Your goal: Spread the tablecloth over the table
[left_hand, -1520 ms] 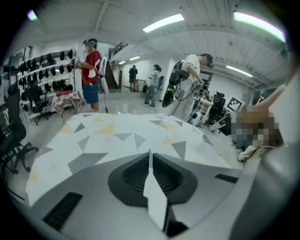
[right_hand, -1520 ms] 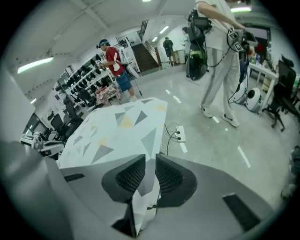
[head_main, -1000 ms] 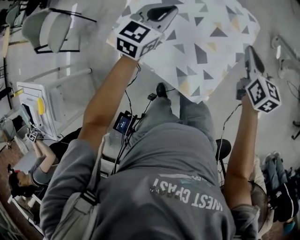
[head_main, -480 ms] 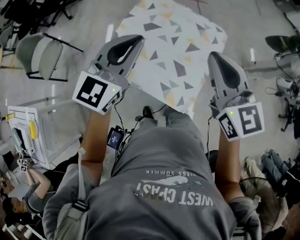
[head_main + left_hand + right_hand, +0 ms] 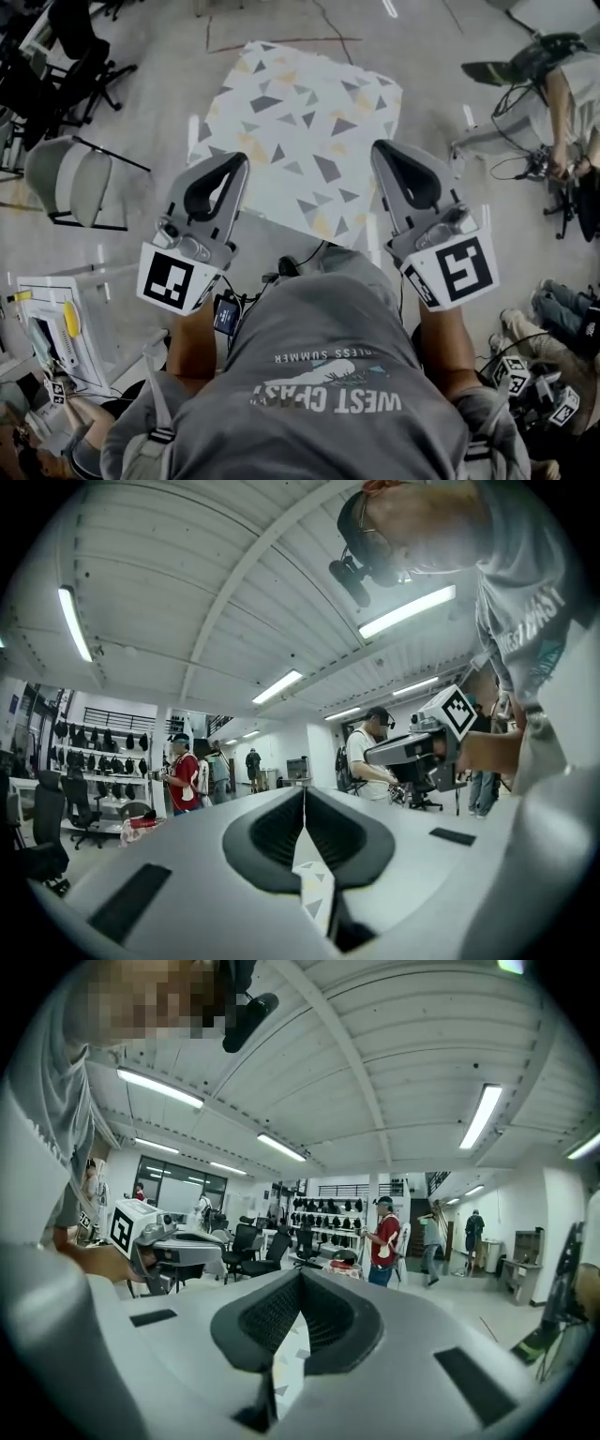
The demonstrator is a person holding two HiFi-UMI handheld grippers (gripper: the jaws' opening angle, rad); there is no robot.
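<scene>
only tablecloth (image 5: pixel 314 892) slivers, left tongs (image 5: pixel 304 797), right tongs (image 5: pixel 300 1281)

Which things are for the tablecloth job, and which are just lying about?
For the job: tablecloth, left gripper, right gripper, both shut on its edge.
Just lying about: grey folding chair, black chair, spare marker cubes.

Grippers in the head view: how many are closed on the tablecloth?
2. The left gripper pinches the tablecloth at its left side, and the right gripper pinches it at its right side. Each gripper view shows it between shut jaws. No other gripper seems hidden.
</scene>
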